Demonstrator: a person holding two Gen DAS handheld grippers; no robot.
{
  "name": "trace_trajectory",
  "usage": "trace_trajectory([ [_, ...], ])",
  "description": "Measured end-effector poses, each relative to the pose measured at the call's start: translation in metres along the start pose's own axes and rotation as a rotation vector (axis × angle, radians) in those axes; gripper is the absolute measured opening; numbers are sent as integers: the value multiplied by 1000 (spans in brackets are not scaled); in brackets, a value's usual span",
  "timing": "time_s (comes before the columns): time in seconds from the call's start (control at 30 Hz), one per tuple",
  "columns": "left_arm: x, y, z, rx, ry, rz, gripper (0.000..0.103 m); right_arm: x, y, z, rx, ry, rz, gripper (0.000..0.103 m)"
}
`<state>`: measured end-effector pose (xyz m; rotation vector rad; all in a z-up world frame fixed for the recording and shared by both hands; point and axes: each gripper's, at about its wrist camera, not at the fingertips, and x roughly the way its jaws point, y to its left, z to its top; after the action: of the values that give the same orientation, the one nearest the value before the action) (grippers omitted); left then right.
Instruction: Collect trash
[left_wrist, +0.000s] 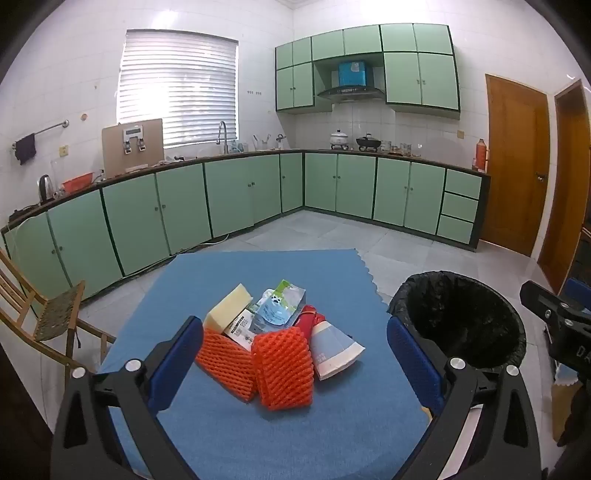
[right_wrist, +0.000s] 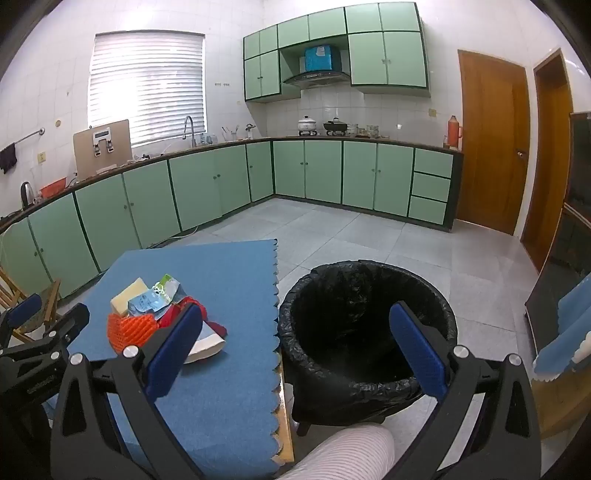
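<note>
Lying heaped: two orange foam nets (left_wrist: 258, 360), perhaps four wrappers (left_wrist: 280, 306); one bin (left_wrist: 458, 317).

On the blue-matted surface (left_wrist: 221, 424) I count two orange foam net sleeves, one (left_wrist: 283, 369) standing near the front and the other (left_wrist: 225, 363) lying just to its left. Beside them I see one pale yellow sponge block (left_wrist: 229, 306), one crumpled light-blue and green plastic pouch (left_wrist: 280, 304), one small black-and-white printed packet (left_wrist: 242, 328), one red plastic wrapper (left_wrist: 312, 319) and one white and grey paper carton (left_wrist: 334, 350). I count one round bin lined with a black plastic bag (right_wrist: 365, 332). I have two tools, each with two blue-padded fingers: the left tool (left_wrist: 295, 365) and the right tool (right_wrist: 295, 350).
</note>
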<state>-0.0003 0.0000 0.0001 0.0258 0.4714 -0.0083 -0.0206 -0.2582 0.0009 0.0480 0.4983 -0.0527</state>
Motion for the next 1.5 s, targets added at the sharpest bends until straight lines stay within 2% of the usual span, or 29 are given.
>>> trace_trajectory([
  [1.5,-1,1,-1,-6,-10,-3,97,0,-3,2,6,-9,-6,98],
])
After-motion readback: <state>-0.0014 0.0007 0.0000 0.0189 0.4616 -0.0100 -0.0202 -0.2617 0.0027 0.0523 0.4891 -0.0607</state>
